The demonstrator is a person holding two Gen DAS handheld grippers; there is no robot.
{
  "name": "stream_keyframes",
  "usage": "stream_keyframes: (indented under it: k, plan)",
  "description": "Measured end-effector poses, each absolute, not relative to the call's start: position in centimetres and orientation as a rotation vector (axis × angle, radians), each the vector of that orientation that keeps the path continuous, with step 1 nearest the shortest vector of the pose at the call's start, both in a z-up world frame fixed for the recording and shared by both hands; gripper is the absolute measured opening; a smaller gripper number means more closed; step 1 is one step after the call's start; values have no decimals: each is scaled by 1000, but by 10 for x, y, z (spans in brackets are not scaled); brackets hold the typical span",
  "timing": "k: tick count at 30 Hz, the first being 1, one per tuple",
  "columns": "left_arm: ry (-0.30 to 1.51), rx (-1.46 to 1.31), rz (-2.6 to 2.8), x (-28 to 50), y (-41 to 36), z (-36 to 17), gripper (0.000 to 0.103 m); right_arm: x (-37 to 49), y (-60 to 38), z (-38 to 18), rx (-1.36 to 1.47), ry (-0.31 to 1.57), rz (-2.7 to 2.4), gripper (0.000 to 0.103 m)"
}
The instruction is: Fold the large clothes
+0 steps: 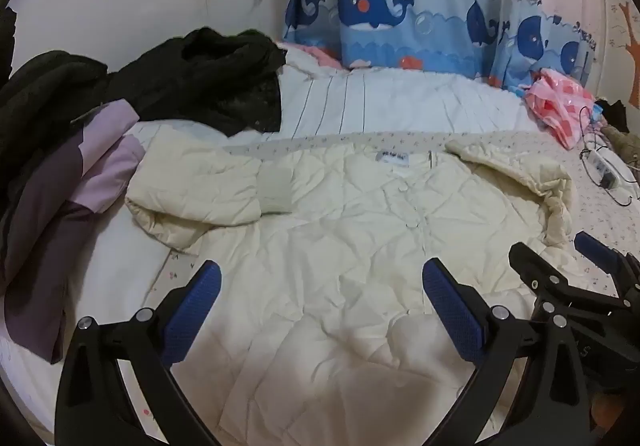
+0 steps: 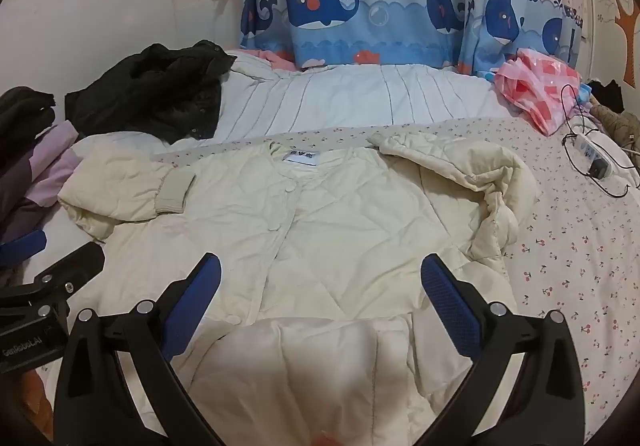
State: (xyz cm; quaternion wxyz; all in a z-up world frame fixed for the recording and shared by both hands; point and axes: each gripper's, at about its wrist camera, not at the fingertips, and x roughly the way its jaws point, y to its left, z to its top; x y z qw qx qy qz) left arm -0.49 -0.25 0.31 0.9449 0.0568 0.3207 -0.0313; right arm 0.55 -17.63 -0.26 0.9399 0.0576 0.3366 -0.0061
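A cream quilted jacket (image 1: 340, 230) (image 2: 320, 222) lies spread front-up on the bed, buttoned, collar label toward the far side. Its left sleeve is folded in across the chest, ribbed cuff (image 2: 174, 192) showing; the right sleeve (image 2: 492, 182) is bunched in a curve beside the body. My left gripper (image 1: 320, 286) hovers open over the jacket's lower half with nothing between its fingers. My right gripper (image 2: 320, 278) also stands open above the hem, empty. Each gripper appears at the edge of the other's view, the right gripper (image 1: 560, 254) and the left gripper (image 2: 48, 246).
A black garment (image 2: 160, 94) and a purple and lilac one (image 1: 80, 182) are piled at the left. A pink checked bag (image 2: 540, 90) and a power strip with cables (image 2: 592, 158) lie at the right. A striped white quilt (image 2: 360, 98) and whale curtain (image 2: 340, 6) lie behind.
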Motion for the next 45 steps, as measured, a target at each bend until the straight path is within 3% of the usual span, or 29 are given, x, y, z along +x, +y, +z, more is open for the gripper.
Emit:
stream_keyframes:
  k: [5,28,37,45]
  plan:
    - [702,14,-86,1,11,-4,97,7,-176,-2,113,689,-13,97]
    - [671,123,-1,4,2,-5,97,5,-176,-5,158,702,28,97]
    - [698,-1,-34,5,12,-9,97,3,-174,-3,179,688,66,97]
    - [637,96,10,2,0,-7,97,2,-171,-2,160,676,65,97]
